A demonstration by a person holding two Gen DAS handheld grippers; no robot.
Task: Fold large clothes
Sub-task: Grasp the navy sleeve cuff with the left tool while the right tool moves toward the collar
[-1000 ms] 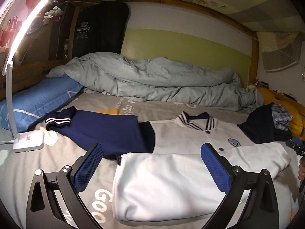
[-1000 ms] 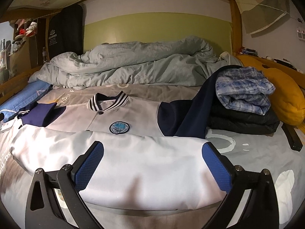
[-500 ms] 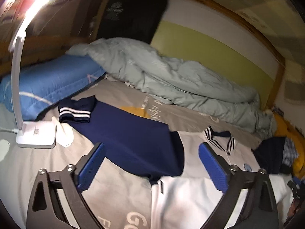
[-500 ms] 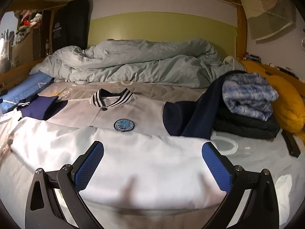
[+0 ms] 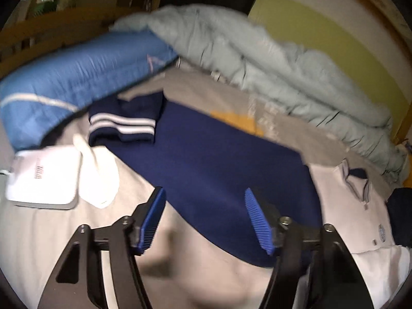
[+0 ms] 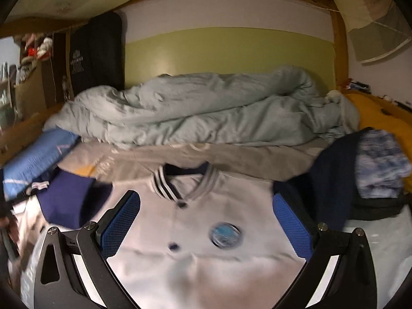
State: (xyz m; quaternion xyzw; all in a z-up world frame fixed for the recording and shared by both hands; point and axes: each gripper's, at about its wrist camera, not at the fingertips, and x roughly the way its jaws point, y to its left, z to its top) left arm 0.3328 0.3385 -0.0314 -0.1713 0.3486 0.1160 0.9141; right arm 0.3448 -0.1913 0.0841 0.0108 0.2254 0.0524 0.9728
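Closing left fingers (image 5: 203,219) straddling the navy blue fabric sleeve (image 5: 219,170) spread on the bed, long axis running ahead-left to its striped cuff; right fingers (image 6: 206,226) apart, empty, over the white jacket body (image 6: 200,231)

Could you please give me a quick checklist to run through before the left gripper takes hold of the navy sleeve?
1. Left gripper over the navy sleeve: ok.
2. Its jaws are closing with the sleeve's edge between them, pads not yet pressing: ok.
3. Striped cuff lying flat: not ok, it looks bunched.
4. White lamp base out of the sleeve's way: ok.
5. Right gripper open over the jacket, holding nothing: ok.
6. Bottom hem already folded up: cannot tell.
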